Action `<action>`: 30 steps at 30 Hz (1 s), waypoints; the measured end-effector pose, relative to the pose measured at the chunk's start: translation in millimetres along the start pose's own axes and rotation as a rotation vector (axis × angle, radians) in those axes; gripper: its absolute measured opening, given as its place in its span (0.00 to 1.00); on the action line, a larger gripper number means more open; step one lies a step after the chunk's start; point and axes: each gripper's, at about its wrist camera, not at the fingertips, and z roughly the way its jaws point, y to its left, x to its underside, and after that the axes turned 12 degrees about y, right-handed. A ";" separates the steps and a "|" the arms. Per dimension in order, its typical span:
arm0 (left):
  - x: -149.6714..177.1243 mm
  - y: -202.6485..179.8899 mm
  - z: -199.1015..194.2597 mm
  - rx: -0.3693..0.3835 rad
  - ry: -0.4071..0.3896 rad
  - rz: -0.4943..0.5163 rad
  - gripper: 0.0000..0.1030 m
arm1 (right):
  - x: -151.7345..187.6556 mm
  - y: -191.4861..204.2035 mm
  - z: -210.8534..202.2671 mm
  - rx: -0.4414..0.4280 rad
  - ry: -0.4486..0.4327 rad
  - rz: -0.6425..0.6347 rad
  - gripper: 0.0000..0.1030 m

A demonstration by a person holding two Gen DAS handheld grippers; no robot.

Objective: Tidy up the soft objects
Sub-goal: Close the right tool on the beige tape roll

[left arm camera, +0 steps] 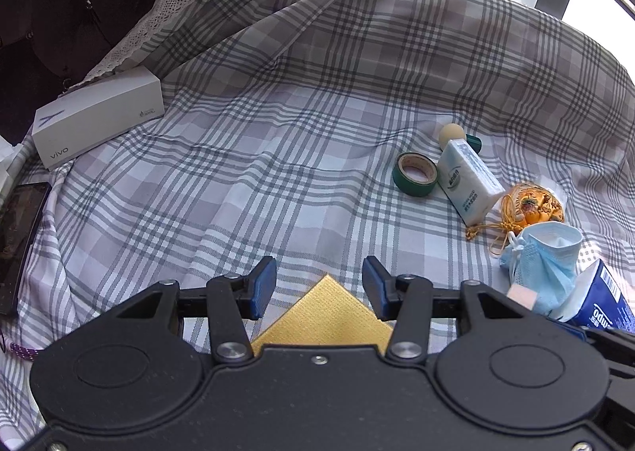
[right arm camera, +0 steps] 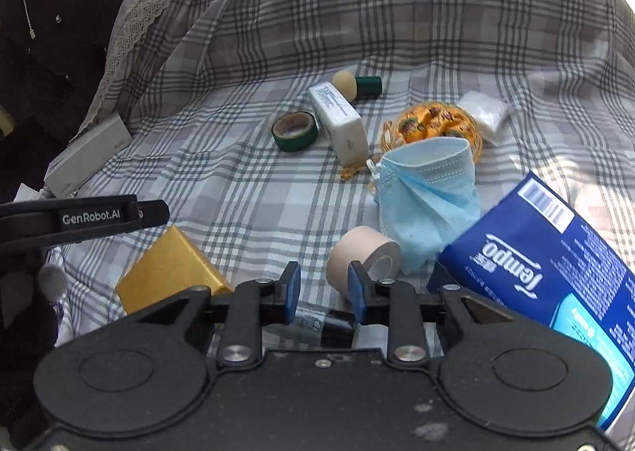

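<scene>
Soft things lie on the plaid bed sheet (left arm camera: 278, 125): a crumpled blue face mask (right arm camera: 424, 197) (left arm camera: 543, 260), an orange patterned pouch (right arm camera: 428, 121) (left arm camera: 532, 205), a white tissue packet (right arm camera: 341, 121) (left arm camera: 470, 181) and a blue Tempo tissue pack (right arm camera: 555, 272) (left arm camera: 599, 300). My left gripper (left arm camera: 319, 284) is open just above a corner of a yellow box (left arm camera: 323, 312) (right arm camera: 170, 272), its pads clear of it. My right gripper (right arm camera: 324, 288) is shut on a small dark and silver object (right arm camera: 323, 322), right in front of a beige tape roll (right arm camera: 363, 256).
A green tape roll (right arm camera: 295, 130) (left arm camera: 414, 174), a sponge puff with a green handle (right arm camera: 353, 84) and a small white packet (right arm camera: 484, 110) lie further back. A white vivo box (left arm camera: 95, 118) and a dark phone (left arm camera: 20, 237) sit at the left edge by the dark headboard.
</scene>
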 end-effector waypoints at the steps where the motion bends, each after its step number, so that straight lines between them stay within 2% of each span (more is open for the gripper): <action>1: -0.1 2.5 -0.2 0.004 -0.003 -0.005 0.47 | -4.4 4.7 2.5 0.003 -0.002 -0.010 0.26; 5: 0.2 13.2 -0.4 0.010 -0.016 -0.014 0.47 | -19.6 16.2 11.2 -0.011 -0.006 -0.014 0.26; 8: -1.7 21.6 2.0 0.028 -0.001 -0.040 0.47 | -28.6 18.7 10.8 0.022 -0.022 0.009 0.27; 11: -2.5 26.5 3.7 0.026 0.003 -0.052 0.47 | -35.4 19.4 14.3 0.066 0.008 0.032 0.27; 15: -2.2 30.4 3.5 0.031 0.004 -0.065 0.48 | -36.8 19.3 24.5 0.110 0.042 0.053 0.35; 22: -0.6 30.0 3.5 0.023 0.002 -0.059 0.48 | -34.6 22.0 53.1 0.167 0.085 0.072 0.36; 26: -0.9 31.6 3.9 0.014 0.000 -0.067 0.48 | -31.6 21.2 49.6 0.165 0.063 0.103 0.36; 30: -0.3 32.0 3.5 0.020 0.000 -0.067 0.48 | -29.8 15.5 35.9 0.171 0.041 0.131 0.41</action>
